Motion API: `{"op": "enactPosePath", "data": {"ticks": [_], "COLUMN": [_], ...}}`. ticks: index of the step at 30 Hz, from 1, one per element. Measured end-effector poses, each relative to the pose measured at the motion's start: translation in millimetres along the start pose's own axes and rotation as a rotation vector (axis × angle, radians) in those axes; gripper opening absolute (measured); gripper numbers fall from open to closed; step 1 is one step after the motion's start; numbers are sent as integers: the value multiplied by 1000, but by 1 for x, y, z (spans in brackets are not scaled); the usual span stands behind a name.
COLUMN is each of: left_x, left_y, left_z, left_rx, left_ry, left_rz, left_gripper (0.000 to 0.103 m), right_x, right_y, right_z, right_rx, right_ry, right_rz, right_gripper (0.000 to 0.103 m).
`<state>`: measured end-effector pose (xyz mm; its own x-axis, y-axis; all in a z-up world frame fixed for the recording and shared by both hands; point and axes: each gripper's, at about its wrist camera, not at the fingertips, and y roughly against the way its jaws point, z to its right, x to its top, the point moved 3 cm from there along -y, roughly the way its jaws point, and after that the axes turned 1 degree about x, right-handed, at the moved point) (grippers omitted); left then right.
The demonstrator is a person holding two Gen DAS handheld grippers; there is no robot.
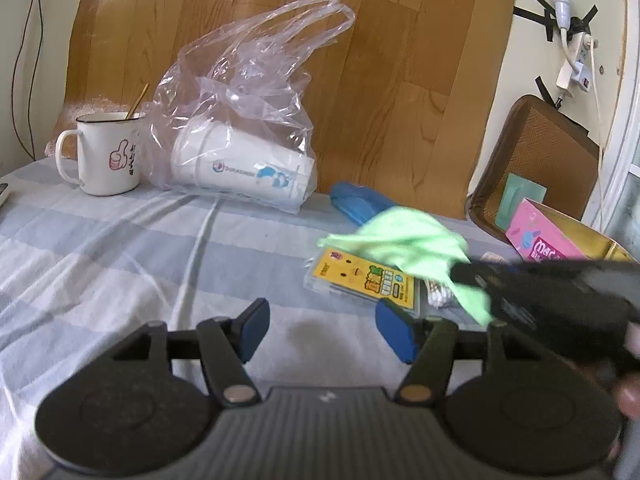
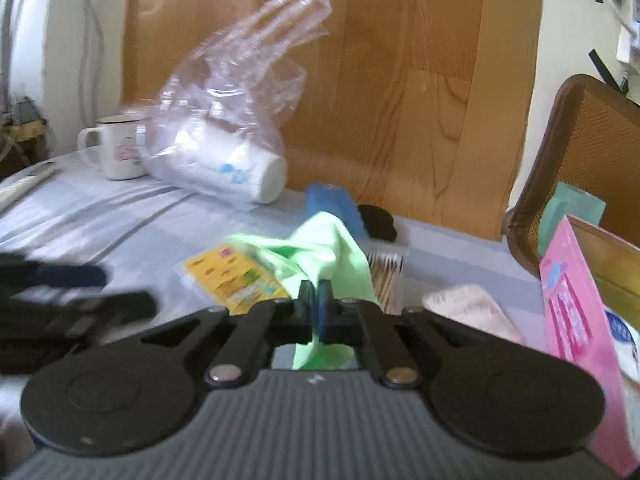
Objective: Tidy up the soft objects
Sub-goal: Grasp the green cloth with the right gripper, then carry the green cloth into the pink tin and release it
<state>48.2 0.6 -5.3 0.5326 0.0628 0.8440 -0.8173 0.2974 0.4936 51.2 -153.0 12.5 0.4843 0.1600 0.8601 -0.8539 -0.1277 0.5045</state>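
A light green cloth (image 2: 320, 248) is pinched in my right gripper (image 2: 315, 300), which is shut on it; the cloth hangs above the bed sheet. In the left wrist view the same green cloth (image 1: 416, 244) hangs from the right gripper (image 1: 480, 280) coming in from the right. My left gripper (image 1: 324, 330) is open and empty, low over the striped sheet (image 1: 120, 248), left of the cloth. A cream cloth (image 2: 472, 308) lies on the sheet at the right.
A clear plastic bag with a white cup (image 1: 240, 152) and an enamel mug (image 1: 106, 152) stand at the back. A yellow card pack (image 1: 360, 280), cotton swabs (image 2: 386, 276), a blue object (image 2: 336, 208), a pink box (image 2: 580, 320) and a brown tray (image 1: 540, 160) crowd the right.
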Motion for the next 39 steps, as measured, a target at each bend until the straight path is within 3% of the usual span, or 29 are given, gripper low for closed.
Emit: {"op": "enactPosePath", "data": {"ticks": [5, 11, 13, 15, 17, 21, 25, 28, 30, 31, 32, 33, 36, 39], "left_x": [-2, -6, -9, -12, -16, -29, -50, -58, -59, -60, -60, -59, -61, -58], "left_y": [2, 0, 1, 6, 14, 26, 22, 29, 32, 32, 33, 34, 33, 34], "left_z": [0, 6, 17, 36, 63, 110, 132, 136, 140, 141, 144, 146, 155, 165], "left_rx": [-27, -126, -193, -256, -315, -357, -345, -313, -314, -320, -335, -344, -383, -447], "left_ry": [10, 24, 38, 31, -23, -174, -222, -262, -264, -263, -263, -264, -270, -256], "left_rz": [-12, -82, -128, -153, -176, -206, -268, -227, -225, -227, -234, -237, -260, -294], "left_gripper": [61, 61, 61, 61, 62, 76, 74, 71, 60, 55, 48, 40, 23, 19], "right_x": [-42, -101, -114, -121, -123, -122, -124, -128, -129, -130, -130, -129, -129, -124], "right_y": [68, 146, 162, 168, 170, 163, 154, 158, 159, 159, 160, 160, 162, 172], "right_z": [4, 18, 28, 36, 42, 37, 36, 38, 38, 38, 38, 38, 40, 41], "right_rx": [64, -27, -48, -36, -26, -9, -8, -3, -3, -12, -11, -3, -8, -44], "right_ry": [-18, 10, -23, -79, -120, -121, -124, -151, -162, -160, -156, -162, -173, -161], "right_rz": [-26, -26, -30, -32, -18, -9, -15, 5, 18, 22, 27, 28, 45, 100], "right_gripper": [5, 7, 14, 45, 49, 49, 49, 49, 46, 40, 18, 9, 8, 8]}}
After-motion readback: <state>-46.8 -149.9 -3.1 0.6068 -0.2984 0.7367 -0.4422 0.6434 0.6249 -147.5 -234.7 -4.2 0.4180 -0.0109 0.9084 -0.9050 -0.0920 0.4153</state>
